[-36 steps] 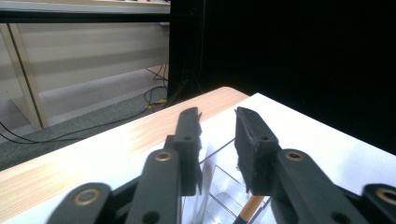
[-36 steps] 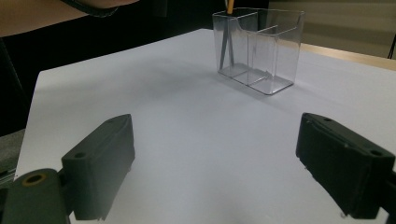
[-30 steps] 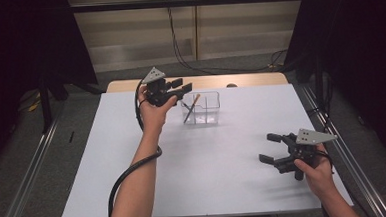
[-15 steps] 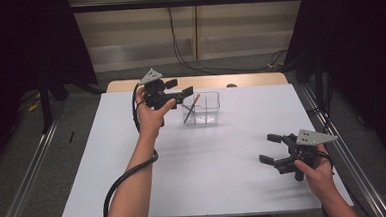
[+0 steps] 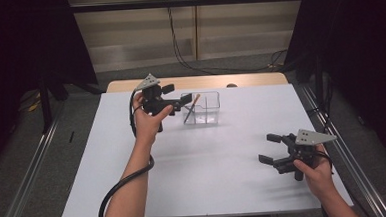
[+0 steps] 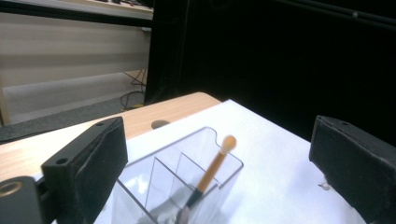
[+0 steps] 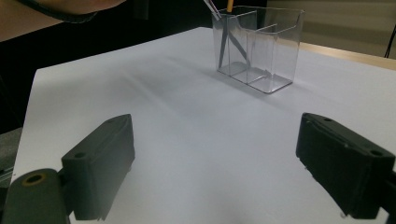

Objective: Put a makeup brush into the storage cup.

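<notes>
A clear plastic organizer [image 5: 203,108] with several compartments stands on the white table [image 5: 204,173] near the middle of its far edge, and a brush [image 5: 191,108] with an orange handle leans tilted in its leftmost compartment, handle end up and out over the rim. In the left gripper view the brush [image 6: 212,170] rises out of the organizer [image 6: 177,186] between the two black jaws without touching either pad. The left gripper [image 5: 176,100] is held just beside the left end of the organizer, above the table; its jaws have just been opening and now stand released and wide, the brush free between them. The right gripper [image 5: 269,148] sits low near the right edge of the table toward the near corner, well apart from the organizer, its jaws spread and gripping nothing. In the right gripper view the organizer [image 7: 259,46] stands farther off on bare white table [image 7: 187,140].
</notes>
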Demonstrator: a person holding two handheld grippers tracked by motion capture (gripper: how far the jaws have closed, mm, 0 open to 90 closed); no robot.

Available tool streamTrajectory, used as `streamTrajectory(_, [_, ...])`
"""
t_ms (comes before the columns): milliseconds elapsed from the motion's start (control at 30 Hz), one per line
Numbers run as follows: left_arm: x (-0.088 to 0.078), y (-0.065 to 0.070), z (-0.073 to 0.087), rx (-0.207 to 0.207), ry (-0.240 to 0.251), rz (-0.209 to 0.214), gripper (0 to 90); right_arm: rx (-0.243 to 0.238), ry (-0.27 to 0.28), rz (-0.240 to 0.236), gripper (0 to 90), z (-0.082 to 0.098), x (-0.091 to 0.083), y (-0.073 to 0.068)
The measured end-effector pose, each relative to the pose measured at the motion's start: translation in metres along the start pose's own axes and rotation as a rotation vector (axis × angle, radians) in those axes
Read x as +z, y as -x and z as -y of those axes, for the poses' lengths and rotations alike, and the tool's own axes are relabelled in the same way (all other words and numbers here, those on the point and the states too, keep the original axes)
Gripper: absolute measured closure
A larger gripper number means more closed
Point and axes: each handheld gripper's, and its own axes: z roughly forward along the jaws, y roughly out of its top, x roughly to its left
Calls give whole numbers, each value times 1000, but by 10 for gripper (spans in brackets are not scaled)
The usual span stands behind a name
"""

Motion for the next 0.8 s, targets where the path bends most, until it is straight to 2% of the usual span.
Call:
streamTrajectory(500, [-16,8,13,34,19,44,2,-2,-1,5,116,0,0,0])
streamTrajectory(800, [-24,13,24,51,13,49,0,-2,-1,8,115,0,0,0])
